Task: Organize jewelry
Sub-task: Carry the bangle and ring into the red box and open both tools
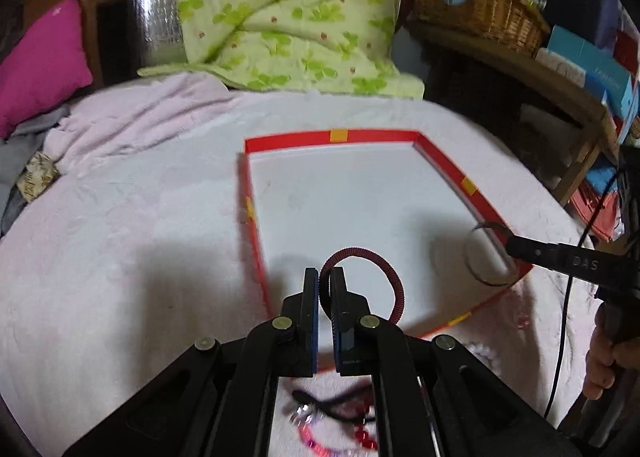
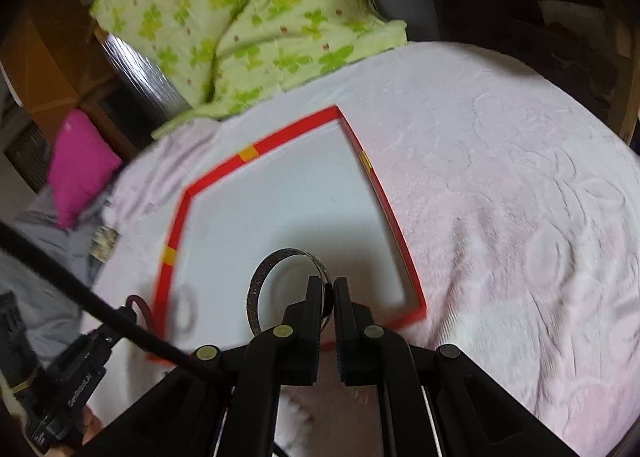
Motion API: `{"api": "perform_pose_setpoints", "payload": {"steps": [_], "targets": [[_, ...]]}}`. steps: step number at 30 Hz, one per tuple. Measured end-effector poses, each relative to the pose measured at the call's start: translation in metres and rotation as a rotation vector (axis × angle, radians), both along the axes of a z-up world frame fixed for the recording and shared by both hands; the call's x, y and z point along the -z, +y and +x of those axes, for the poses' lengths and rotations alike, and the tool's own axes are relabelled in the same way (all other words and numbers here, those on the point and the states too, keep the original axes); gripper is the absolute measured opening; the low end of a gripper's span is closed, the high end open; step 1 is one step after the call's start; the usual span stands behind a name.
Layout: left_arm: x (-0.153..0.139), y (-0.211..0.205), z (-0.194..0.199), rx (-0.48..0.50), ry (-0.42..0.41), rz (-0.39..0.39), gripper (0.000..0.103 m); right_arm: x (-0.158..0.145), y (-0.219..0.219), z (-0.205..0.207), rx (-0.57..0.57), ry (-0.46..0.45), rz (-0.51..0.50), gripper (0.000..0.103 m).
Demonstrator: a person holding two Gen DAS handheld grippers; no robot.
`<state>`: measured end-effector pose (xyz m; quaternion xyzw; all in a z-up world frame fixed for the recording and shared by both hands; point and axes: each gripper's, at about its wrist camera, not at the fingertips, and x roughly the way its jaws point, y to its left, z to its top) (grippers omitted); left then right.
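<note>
**Two rings held over a red box**

Low in the left wrist view, a small heap of beads and cords [image 1: 332,417] lies on the pink blanket [image 1: 120,237]. The black arms of the tool hide most of the heap, and it is too blurry to tell the pieces apart. At the far left edge a bright pink pillow [image 1: 44,61] is cut off by the round picture. A green leafy quilt [image 1: 280,13] is bunched up behind the blanket. A brown basket [image 1: 480,13] sits on a shelf at the far right.

The red box [image 1: 376,135] with a white floor lies open on the blanket. Nothing lies on its white floor.

The left gripper [image 1: 325,289] is clenched on a dark red coil ring [image 1: 394,281]. The ring sticks out to the right of the tips, over the near part of the box.

The right gripper [image 2: 328,297] is clenched on a dark sparkly band [image 2: 260,277]. The band loops out to the left of the tips, over the near end of the box. In the left wrist view this band is only a thin blurry hoop at the box's right corner. A hand [image 1: 606,357] shows at the right edge, partly cut off.
</note>
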<state>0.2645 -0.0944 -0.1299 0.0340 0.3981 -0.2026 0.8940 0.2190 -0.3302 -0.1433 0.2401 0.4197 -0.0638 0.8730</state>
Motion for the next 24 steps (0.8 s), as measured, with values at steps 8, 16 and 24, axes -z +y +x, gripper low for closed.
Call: {"api": "perform_pose_setpoints", "payload": {"steps": [8,16,24], "targets": [[0.014,-0.016,0.011,0.016,0.055,0.046,0.018,0.014,0.015,0.037,-0.046,0.078,-0.025,0.011],[0.001,-0.001,-0.006,-0.033,-0.051,0.107,0.055,-0.006,-0.015,0.006,0.041,0.005,0.024,0.02],[-0.011,0.053,-0.021,-0.171,-0.027,0.052,0.061,-0.011,-0.06,-0.045,0.159,-0.015,0.088,0.033]]}}
